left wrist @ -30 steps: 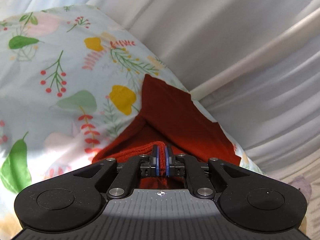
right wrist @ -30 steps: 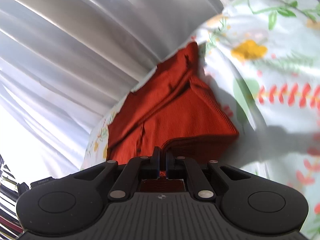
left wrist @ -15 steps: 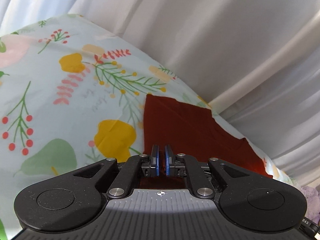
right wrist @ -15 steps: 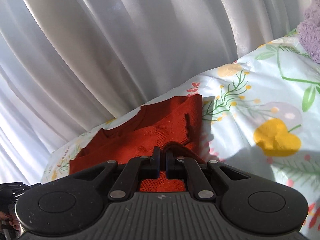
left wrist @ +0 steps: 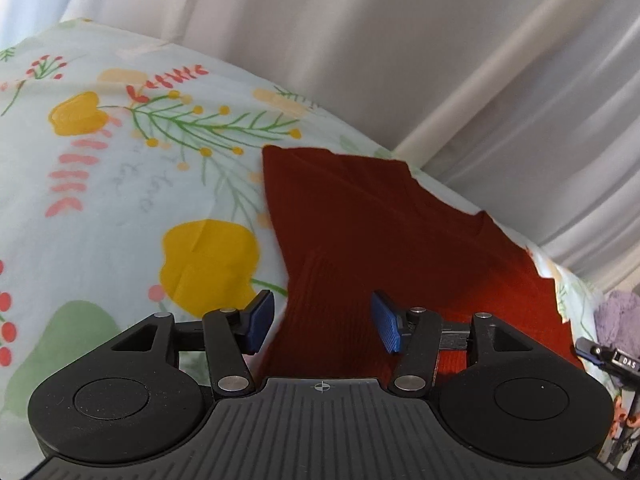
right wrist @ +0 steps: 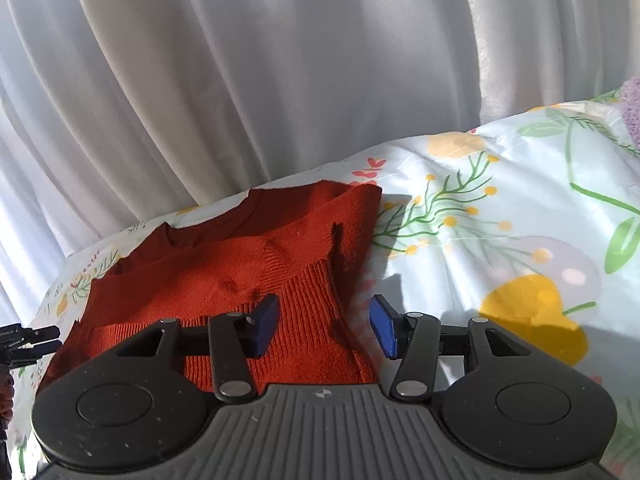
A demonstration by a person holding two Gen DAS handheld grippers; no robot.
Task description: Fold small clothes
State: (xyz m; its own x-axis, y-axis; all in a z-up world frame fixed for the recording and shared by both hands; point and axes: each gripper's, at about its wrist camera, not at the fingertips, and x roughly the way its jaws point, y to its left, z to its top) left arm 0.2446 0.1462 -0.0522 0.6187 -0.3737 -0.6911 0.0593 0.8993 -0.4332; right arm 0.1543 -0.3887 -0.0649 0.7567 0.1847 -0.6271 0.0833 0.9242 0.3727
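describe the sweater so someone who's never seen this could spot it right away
Start at the white curtain, then drop to the floral sheet below it. The sweater lies folded near the sheet's far edge. It is the only plain rust-red knit there, with ribbed bands, unlike the printed sheet.

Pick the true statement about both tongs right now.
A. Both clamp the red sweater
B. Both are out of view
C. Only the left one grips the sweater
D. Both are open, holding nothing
D: the left tongs and right tongs show blue pads spread wide apart, with the red sweater lying free on the floral sheet.
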